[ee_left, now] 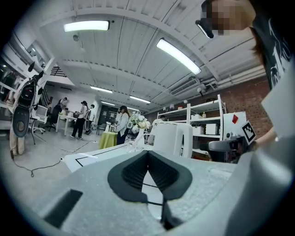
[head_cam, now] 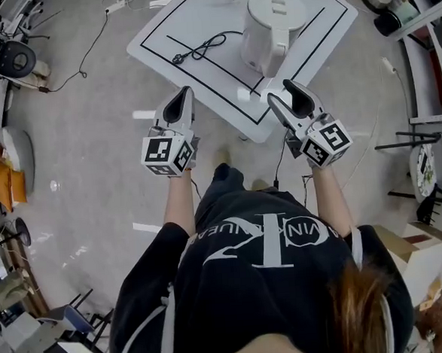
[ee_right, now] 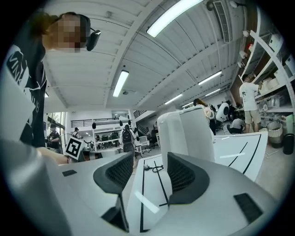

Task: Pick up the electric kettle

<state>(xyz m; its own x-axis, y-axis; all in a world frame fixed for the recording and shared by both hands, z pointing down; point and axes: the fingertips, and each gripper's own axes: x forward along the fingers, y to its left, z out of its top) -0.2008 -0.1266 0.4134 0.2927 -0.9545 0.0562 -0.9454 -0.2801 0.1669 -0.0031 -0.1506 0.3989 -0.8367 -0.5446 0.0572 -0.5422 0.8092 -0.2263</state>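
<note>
The white electric kettle (head_cam: 271, 23) stands upright with its handle toward me on the white table (head_cam: 172, 21), which is marked with black lines. My right gripper (head_cam: 281, 91) hovers at the table's near corner, just short of the kettle, open and empty. In the right gripper view the kettle (ee_right: 184, 133) rises just beyond the open right gripper (ee_right: 150, 171), a little right of the gap. My left gripper (head_cam: 185, 93) is held off the table's near edge, left of the kettle, shut on nothing. In the left gripper view the kettle (ee_left: 168, 138) stands behind the shut left gripper (ee_left: 147, 154).
A black power cord (head_cam: 201, 49) lies coiled on the table left of the kettle. A glass vase with flowers (ee_left: 137, 129) stands at the table's far side. Shelving (head_cam: 421, 14) lines the right wall, with a cardboard box (head_cam: 430, 255) on the floor. People stand in the distance.
</note>
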